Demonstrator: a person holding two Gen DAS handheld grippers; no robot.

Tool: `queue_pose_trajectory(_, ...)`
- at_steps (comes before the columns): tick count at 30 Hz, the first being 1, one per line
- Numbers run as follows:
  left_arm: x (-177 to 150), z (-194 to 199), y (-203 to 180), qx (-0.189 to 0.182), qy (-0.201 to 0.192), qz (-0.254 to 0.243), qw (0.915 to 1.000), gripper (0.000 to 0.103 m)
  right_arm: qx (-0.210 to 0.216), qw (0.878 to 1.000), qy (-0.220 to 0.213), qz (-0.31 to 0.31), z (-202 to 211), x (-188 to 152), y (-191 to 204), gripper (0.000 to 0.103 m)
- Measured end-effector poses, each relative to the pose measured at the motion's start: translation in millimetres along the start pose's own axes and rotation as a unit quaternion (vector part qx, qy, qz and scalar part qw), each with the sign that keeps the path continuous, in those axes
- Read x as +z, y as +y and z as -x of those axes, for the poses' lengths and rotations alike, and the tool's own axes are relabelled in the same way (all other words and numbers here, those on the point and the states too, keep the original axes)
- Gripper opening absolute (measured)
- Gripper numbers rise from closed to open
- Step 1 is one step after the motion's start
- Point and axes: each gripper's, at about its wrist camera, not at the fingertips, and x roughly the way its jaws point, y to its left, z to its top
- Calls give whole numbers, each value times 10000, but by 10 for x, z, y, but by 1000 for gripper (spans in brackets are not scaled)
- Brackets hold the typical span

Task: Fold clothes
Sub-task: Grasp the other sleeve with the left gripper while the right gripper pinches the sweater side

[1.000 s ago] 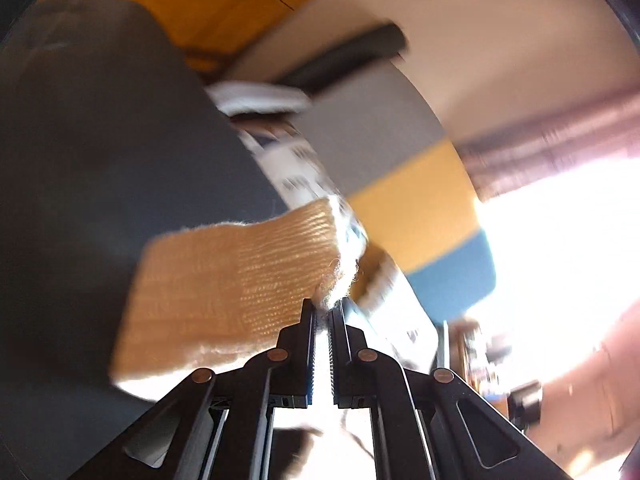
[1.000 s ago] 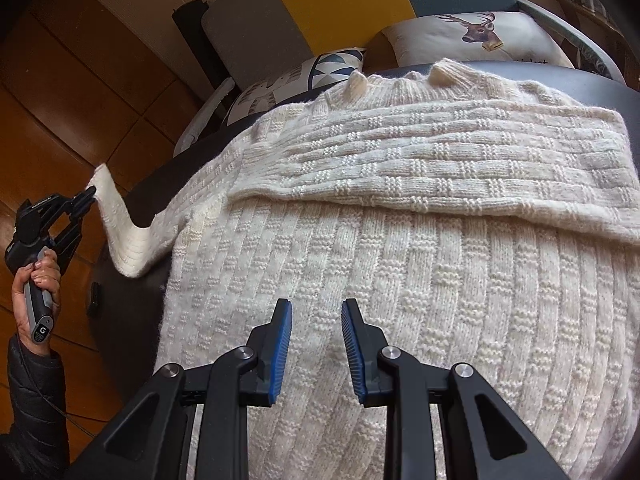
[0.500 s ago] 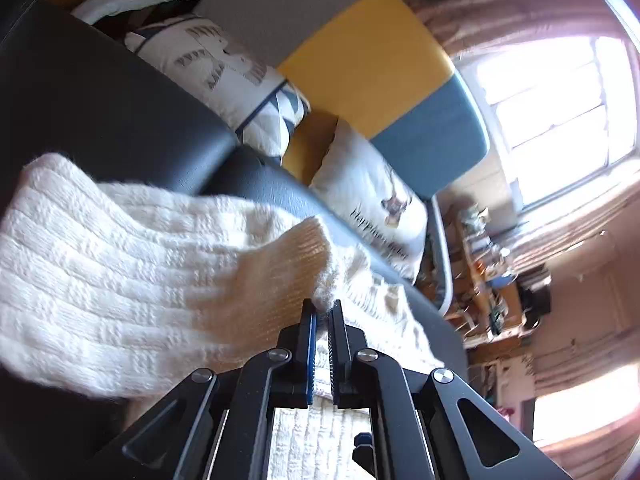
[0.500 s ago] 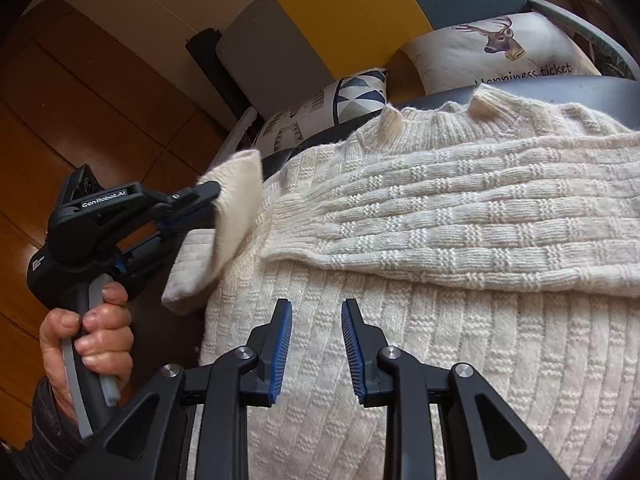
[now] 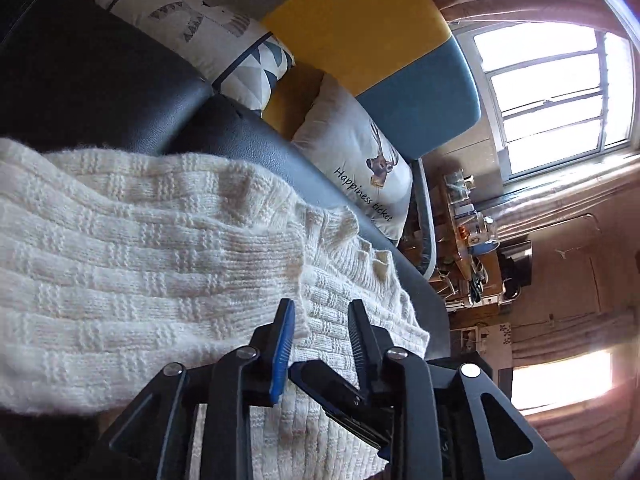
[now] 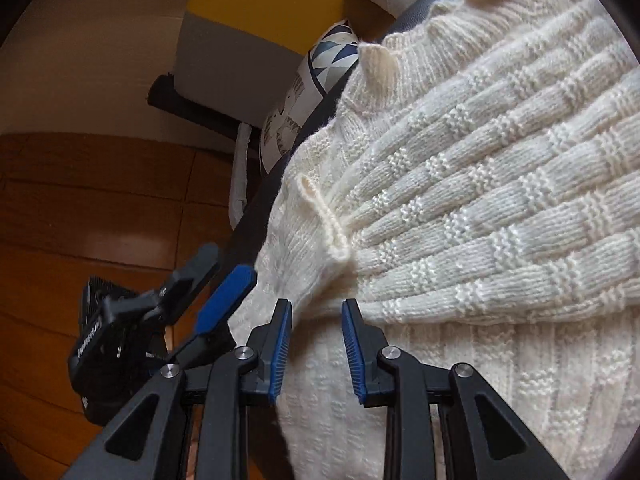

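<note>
Lying on a dark cushion (image 5: 100, 80), the sweater (image 6: 480, 200) has one sleeve (image 5: 140, 260) folded over its body. Left gripper (image 5: 322, 316) is spread, empty, its fingers at the cuff edge. Right gripper (image 6: 316, 320) is spread too, hovering just above the knit.

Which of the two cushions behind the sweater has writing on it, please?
The deer cushion, nearer the window, has "Happiness ticket" written below the deer's head. The other cushion shows only blue and grey triangles.
</note>
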Motion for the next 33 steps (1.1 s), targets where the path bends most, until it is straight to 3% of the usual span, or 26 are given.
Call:
queue_pose_trajectory(5,-101,415,274,-194,-272,324,9989,34,98,9985,-170,-520,-94,23,-112,27)
queue_pose_trajectory(13,-356,1083,988,-433,-818,1152,9890,36,208,9970,-517,-531,-237,13,-95,29)
queue_pose_trajectory(15,-413,1217,1122,-434,-1015,1324,9850,36,160,9971,-507,-552,-324,21,-105,23)
queue_pose_trajectory(17,-466,1331,1278,-539,-1223,1617,9777,36,-276,9987,-414,-113,-398,34,11,6)
queue_pose_trajectory(19,-496,1395,1425,-626,-1378,1916,9697,37,-839,9947,-331,488,-419,36,251,6)
queue_pose_trajectory(23,-574,1405,1647,-983,-1486,2510,9514,39,-1237,9807,-535,1415,-355,30,788,6)
queue_pose_trajectory(29,-704,1192,1580,-1587,-1531,2822,9337,46,-1369,9543,-707,2560,-235,100,1638,6)
queue_pose_trajectory(33,-639,952,1461,-1559,-1485,2868,9335,47,-1151,9436,-943,2959,29,144,2068,5)
